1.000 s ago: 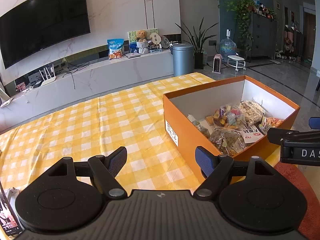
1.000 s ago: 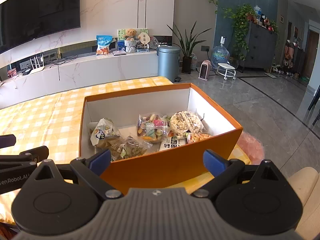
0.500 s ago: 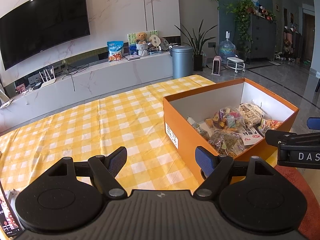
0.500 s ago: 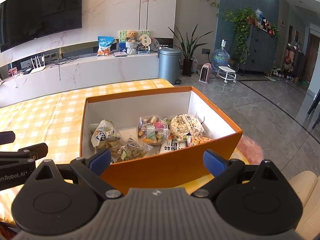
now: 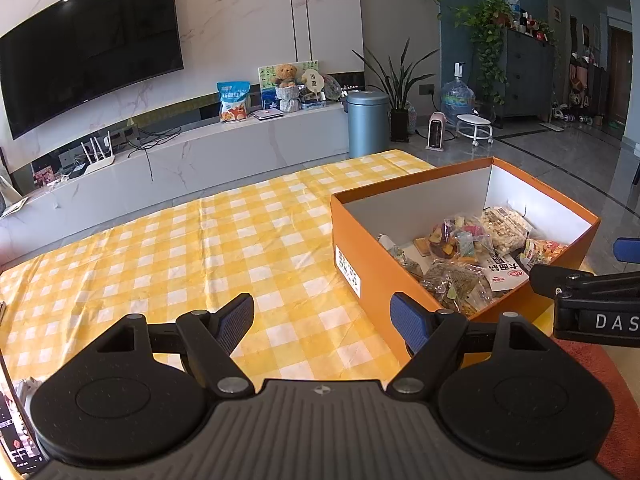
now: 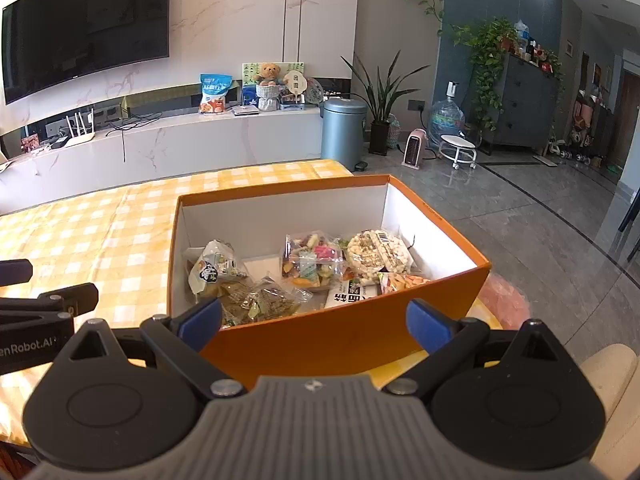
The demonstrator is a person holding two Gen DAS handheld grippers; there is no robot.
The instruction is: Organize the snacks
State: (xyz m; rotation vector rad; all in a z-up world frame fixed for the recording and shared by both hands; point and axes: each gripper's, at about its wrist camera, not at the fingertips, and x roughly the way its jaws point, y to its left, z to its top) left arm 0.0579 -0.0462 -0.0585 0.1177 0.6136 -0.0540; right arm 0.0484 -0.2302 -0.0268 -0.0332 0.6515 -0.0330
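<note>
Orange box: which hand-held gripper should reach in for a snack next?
Right. The right hand-held gripper is open and faces the orange box squarely; the left hand-held gripper points at tablecloth beside it.

Over the last second you have drawn both grippers back and up a little. From your left gripper (image 5: 322, 322), the orange box (image 5: 374, 252) now sits slightly lower and farther off than before, and more of the checked counter (image 5: 200, 248) shows ahead of the jaws. From your right gripper (image 6: 314, 320), the box (image 6: 340, 336) has slipped down the view, so more of the room beyond appears. The right gripper's finger (image 5: 580, 280) has edged lower in the left view.
</note>
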